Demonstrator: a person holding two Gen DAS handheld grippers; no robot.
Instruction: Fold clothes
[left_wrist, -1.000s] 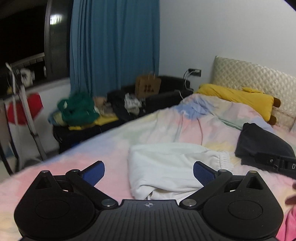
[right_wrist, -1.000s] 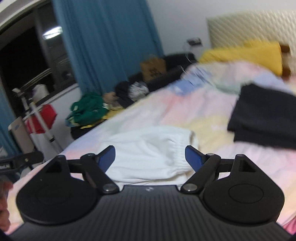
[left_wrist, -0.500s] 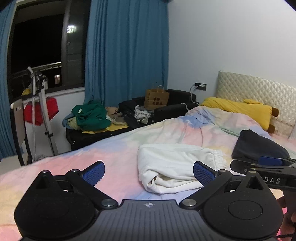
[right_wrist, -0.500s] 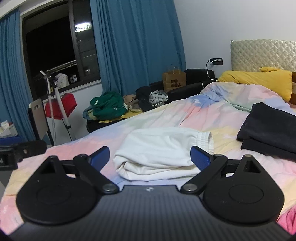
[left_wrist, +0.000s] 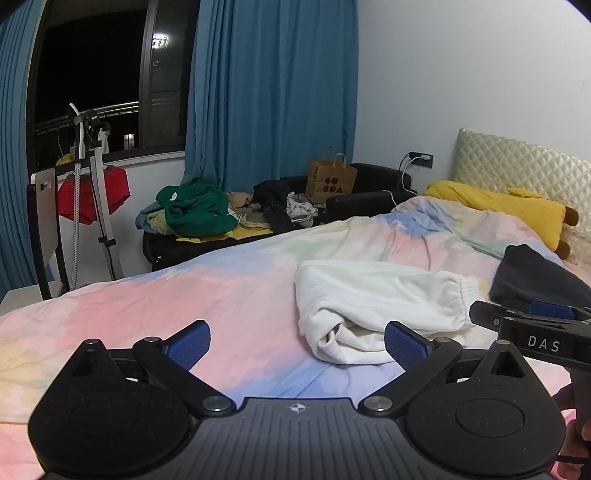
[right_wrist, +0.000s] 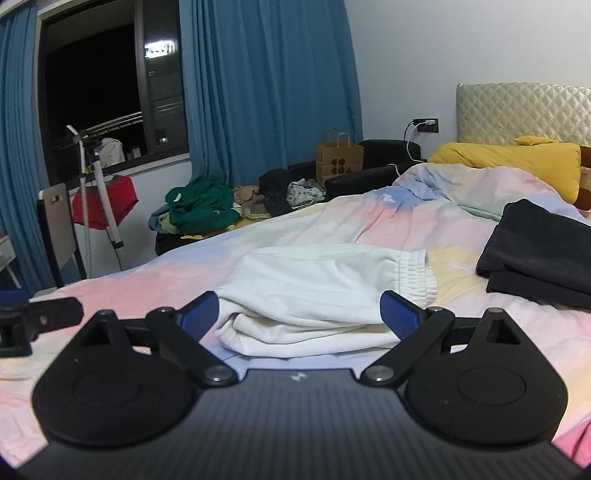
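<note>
A white garment (left_wrist: 380, 299), folded with its elastic waistband to the right, lies on the pastel bedspread (left_wrist: 184, 295); it also shows in the right wrist view (right_wrist: 317, 291). A folded dark garment (right_wrist: 539, 251) lies to its right, also in the left wrist view (left_wrist: 535, 273). My left gripper (left_wrist: 297, 341) is open and empty, above the bed, short of the white garment. My right gripper (right_wrist: 299, 314) is open and empty, just in front of the white garment. The right gripper appears at the right edge of the left wrist view (left_wrist: 532, 325).
A yellow pillow (right_wrist: 509, 162) lies by the quilted headboard (right_wrist: 524, 107). A dark sofa (left_wrist: 258, 229) with a green garment (left_wrist: 195, 210), other clothes and a paper bag (left_wrist: 332, 181) stands beyond the bed. A chair (left_wrist: 44, 229) and stand with red cloth (left_wrist: 92, 192) are left.
Both grippers have pulled back and risen from the white garment, which now lies farther away on the bed. Both stay open and empty.
</note>
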